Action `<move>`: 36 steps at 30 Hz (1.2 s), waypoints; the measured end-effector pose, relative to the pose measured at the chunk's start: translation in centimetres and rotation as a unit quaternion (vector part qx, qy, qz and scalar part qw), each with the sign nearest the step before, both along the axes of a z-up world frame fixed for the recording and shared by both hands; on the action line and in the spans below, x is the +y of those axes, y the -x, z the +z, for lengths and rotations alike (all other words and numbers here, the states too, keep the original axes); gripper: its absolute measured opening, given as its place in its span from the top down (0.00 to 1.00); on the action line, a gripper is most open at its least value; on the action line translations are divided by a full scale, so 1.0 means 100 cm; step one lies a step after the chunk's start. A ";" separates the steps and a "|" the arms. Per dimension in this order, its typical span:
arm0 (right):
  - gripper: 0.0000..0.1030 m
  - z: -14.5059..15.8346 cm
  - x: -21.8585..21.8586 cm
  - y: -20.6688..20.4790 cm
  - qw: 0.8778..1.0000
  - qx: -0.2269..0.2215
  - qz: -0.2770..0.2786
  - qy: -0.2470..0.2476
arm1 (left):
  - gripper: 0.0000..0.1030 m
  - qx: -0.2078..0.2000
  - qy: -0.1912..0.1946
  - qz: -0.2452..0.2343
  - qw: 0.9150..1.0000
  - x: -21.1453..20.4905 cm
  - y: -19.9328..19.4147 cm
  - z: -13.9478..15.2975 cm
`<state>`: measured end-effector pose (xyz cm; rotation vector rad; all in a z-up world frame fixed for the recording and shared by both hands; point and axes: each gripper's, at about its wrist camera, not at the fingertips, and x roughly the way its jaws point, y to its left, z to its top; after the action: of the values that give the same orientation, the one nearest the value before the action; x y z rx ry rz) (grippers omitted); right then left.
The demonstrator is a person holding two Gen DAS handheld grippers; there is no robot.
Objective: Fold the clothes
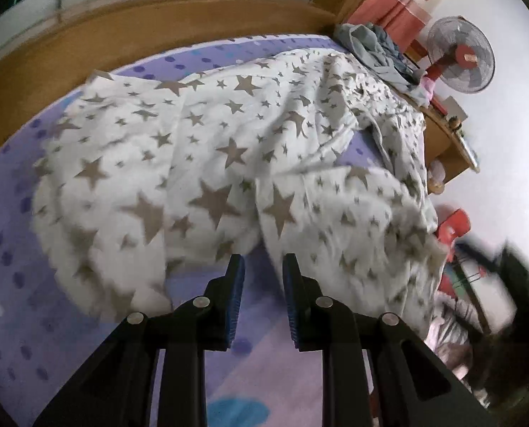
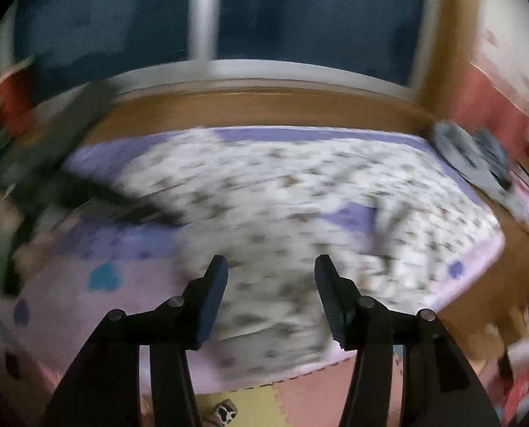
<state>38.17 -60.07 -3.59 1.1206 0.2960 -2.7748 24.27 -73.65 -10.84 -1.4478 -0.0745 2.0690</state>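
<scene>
So we've got the star-print garment (image 1: 207, 163) lying rumpled across the purple dotted bedsheet (image 1: 12, 220), and everything else we place relative to that garment. It isn't flat: one part is lapped over another toward its near side, and a patch of sheet shows through between two sections, so it could be mid-fold or just dumped there, we can't say which. Our left gripper (image 1: 263, 267) hovers just off the garment's near edge with its jaws a narrow gap apart and nothing between them. Our right gripper (image 2: 271, 270) sits over the garment's near side with its jaws spread wide, also empty. The big worry is the right-wrist view is badly smeared, so if we pinch now we could easily grab two layers instead of one edge, and that drags the whole bundle rather than turning one flap. The narrow left gap is another risk, since thick bunched fabric may just get pushed along the sheet or we snag the sheet with it. Beyond the garment's far corner there's a grey clothes heap (image 1: 374, 48) and a fan (image 1: 460, 53), so a wide swing could drag stuff into those.
</scene>
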 end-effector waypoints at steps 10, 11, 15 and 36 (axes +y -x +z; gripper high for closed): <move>0.50 -0.048 -0.029 0.022 0.999 -0.029 0.034 0.003 | 0.78 -0.032 -0.016 0.006 0.999 0.028 0.034 -0.018; 0.50 -0.051 -0.027 0.024 0.999 -0.032 0.031 0.009 | 0.72 -0.027 -0.017 0.006 0.999 0.032 0.035 -0.017; 0.59 -0.062 -0.019 0.031 0.999 -0.039 0.018 0.033 | 0.66 -0.017 -0.006 0.005 1.000 0.042 0.036 -0.015; 0.94 0.024 -0.085 -0.040 0.974 0.020 0.107 0.201 | 0.94 0.121 -0.025 0.196 0.973 -0.140 -0.117 0.104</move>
<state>42.16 -68.52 -1.18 0.8769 -0.1314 -2.5109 35.96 -87.68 -0.41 -1.2118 -0.3359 2.5278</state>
